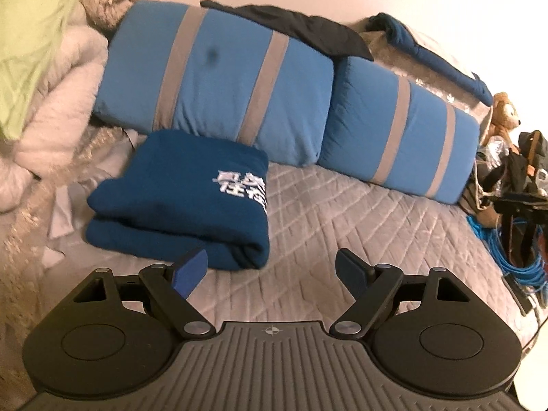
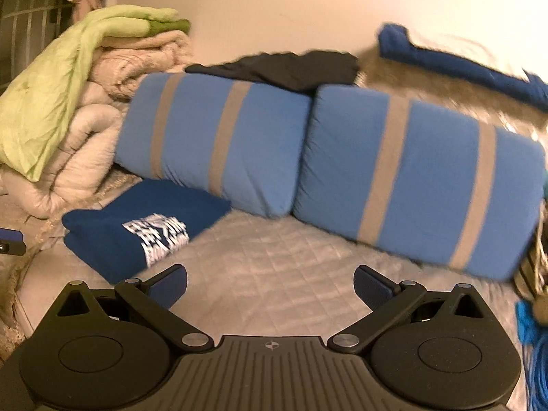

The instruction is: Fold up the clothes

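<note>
Quilted grey bed (image 1: 342, 212), striped blue pillows (image 2: 411, 171), plain wall (image 2: 274, 10).

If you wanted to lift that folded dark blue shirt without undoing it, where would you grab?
Probably the thick rounded fold edge of the folded dark blue shirt, nearest the left gripper. Come in low from the front, one finger sliding under the stack and one on top: all layers meet there, so pinching it should hold them together.

Right gripper (image 2: 270, 286) spread wide, empty, above quilted bedspread (image 2: 274, 267). Folded navy shirt (image 2: 137, 229) lying left, touching striped blue pillows (image 2: 308, 150). Dark garment (image 2: 284, 68) draped behind.
</note>
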A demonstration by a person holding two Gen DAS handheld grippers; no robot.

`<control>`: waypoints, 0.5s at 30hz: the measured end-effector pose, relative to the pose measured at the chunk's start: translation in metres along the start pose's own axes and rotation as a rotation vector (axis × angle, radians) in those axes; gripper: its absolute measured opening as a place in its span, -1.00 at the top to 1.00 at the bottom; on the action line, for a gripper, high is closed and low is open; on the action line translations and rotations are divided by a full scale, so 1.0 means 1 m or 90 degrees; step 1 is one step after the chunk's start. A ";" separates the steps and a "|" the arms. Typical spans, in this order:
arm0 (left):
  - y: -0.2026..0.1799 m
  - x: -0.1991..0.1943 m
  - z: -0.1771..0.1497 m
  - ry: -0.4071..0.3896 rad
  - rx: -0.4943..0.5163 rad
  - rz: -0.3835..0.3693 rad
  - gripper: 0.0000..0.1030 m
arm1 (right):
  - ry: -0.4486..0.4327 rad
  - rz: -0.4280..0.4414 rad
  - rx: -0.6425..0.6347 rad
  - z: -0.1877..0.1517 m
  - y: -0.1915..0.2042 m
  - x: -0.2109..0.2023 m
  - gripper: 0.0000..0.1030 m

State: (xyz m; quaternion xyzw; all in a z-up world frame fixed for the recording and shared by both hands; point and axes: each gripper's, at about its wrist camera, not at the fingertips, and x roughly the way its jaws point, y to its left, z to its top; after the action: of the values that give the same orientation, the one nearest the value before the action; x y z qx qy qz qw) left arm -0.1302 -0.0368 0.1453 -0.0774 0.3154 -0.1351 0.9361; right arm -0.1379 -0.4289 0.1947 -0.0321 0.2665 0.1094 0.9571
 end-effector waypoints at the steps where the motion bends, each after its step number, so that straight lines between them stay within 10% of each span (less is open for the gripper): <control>1: 0.002 0.003 -0.001 0.005 -0.004 -0.002 -0.60 | 0.007 -0.004 0.007 -0.006 -0.007 -0.002 -1.00; 15: 0.047 0.035 -0.027 0.065 -0.067 0.066 -0.59 | 0.109 -0.107 0.082 -0.097 -0.096 -0.005 -1.00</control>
State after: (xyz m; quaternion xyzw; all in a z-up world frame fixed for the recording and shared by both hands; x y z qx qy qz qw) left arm -0.1102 -0.0047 0.0933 -0.1027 0.3728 -0.0733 0.9193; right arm -0.1693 -0.5351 0.1148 -0.0021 0.3504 0.0082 0.9366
